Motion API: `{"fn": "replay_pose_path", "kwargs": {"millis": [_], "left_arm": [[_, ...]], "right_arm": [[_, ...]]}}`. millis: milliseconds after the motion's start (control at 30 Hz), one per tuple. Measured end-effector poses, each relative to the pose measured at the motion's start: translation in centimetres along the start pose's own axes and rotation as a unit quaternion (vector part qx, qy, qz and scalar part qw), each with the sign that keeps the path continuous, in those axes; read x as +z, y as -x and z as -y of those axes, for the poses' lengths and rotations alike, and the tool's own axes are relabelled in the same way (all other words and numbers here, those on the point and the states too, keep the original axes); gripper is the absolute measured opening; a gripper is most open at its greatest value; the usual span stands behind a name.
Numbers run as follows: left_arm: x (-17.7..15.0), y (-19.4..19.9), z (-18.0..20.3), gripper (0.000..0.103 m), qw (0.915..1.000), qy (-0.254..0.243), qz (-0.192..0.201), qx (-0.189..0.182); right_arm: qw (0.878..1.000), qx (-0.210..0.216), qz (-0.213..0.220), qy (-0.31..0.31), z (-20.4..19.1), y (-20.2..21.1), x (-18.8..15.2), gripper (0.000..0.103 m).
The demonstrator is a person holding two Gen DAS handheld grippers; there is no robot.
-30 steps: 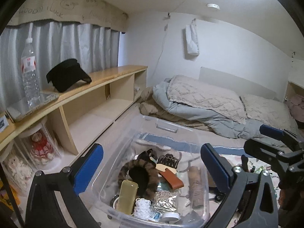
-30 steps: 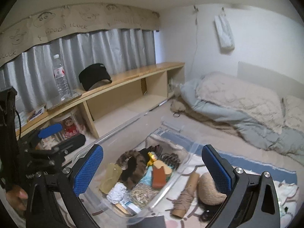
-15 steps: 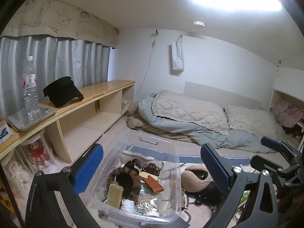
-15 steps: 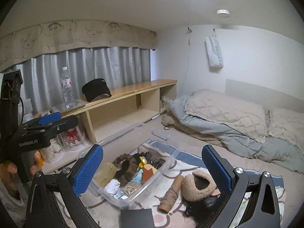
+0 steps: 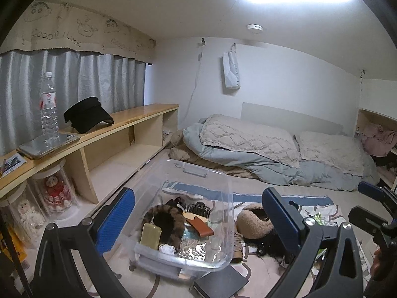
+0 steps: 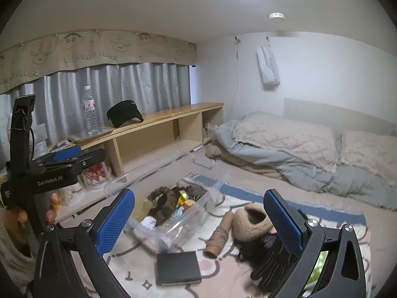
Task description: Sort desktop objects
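Observation:
A clear plastic bin (image 5: 224, 226) (image 6: 196, 213) stands on a patterned rug and holds a furry scrunchie (image 5: 163, 219), a green case (image 5: 150, 233), a brown leather piece (image 5: 201, 227) and a hair claw (image 5: 198, 207). Beside it lie a beige fuzzy hat (image 5: 253, 224) (image 6: 250, 221), a twine roll (image 6: 219, 236), a black notebook (image 6: 177, 268) and black fringed cloth (image 6: 265, 260). My left gripper (image 5: 198, 219) is open and empty, raised above the bin. My right gripper (image 6: 198, 223) is open and empty, raised above the rug.
A low wooden shelf (image 5: 119, 124) along the left wall carries a water bottle (image 5: 48, 104), a black visor (image 5: 86, 115) and a tablet (image 5: 49, 144). Doll jars (image 5: 53, 191) stand under it. A mattress with bedding (image 5: 260, 149) lies behind the rug.
Both grippers have risen and drawn back from the bin, so it looks smaller and lower. The hat, roll and notebook have come into view. Both stay open and empty.

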State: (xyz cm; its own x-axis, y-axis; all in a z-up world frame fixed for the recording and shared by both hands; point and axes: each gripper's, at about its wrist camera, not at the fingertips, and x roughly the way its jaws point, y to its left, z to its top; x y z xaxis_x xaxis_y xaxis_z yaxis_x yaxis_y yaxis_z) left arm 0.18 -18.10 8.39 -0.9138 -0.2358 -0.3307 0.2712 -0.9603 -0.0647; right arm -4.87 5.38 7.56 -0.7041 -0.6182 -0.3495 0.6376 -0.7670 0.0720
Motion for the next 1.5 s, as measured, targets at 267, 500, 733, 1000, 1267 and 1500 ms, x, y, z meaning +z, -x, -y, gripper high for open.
{"fn": "replay_pose_path", "kwargs": {"millis": [267, 500, 733, 1000, 1267, 1500], "left_arm": [[-2.9, 1.1, 0.9, 0.103, 1.0000, -0.007, 0.003, 0.006], [-5.1, 0.9, 0.8, 0.103, 0.9996, 0.004, -0.029, 0.004], [-7.0, 1.9, 1.4, 0.103, 0.9990, -0.020, -0.039, 0.007], [-9.2, 3.5, 2.2, 0.103, 0.9977, -0.044, -0.050, -0.014], [-10.4, 3.6, 2.0, 0.103, 0.9961, -0.039, -0.074, -0.028], [-11.1, 4.4, 2.9, 0.103, 0.9943, -0.072, -0.071, -0.031]], "right_arm": [[1.000, -0.006, -0.012, -0.001, -0.4, 0.9, -2.9, 0.103], [1.000, -0.017, -0.007, 0.001, -0.6, 1.9, -4.5, 0.103], [1.000, -0.024, -0.015, -0.002, -0.8, 2.0, -5.8, 0.103], [0.999, -0.028, -0.033, -0.004, -0.8, 1.7, -7.1, 0.103], [0.998, -0.031, -0.051, 0.005, -1.2, 1.9, -8.3, 0.103], [0.998, -0.041, -0.049, -0.004, -0.6, 3.0, -8.5, 0.103]]}}
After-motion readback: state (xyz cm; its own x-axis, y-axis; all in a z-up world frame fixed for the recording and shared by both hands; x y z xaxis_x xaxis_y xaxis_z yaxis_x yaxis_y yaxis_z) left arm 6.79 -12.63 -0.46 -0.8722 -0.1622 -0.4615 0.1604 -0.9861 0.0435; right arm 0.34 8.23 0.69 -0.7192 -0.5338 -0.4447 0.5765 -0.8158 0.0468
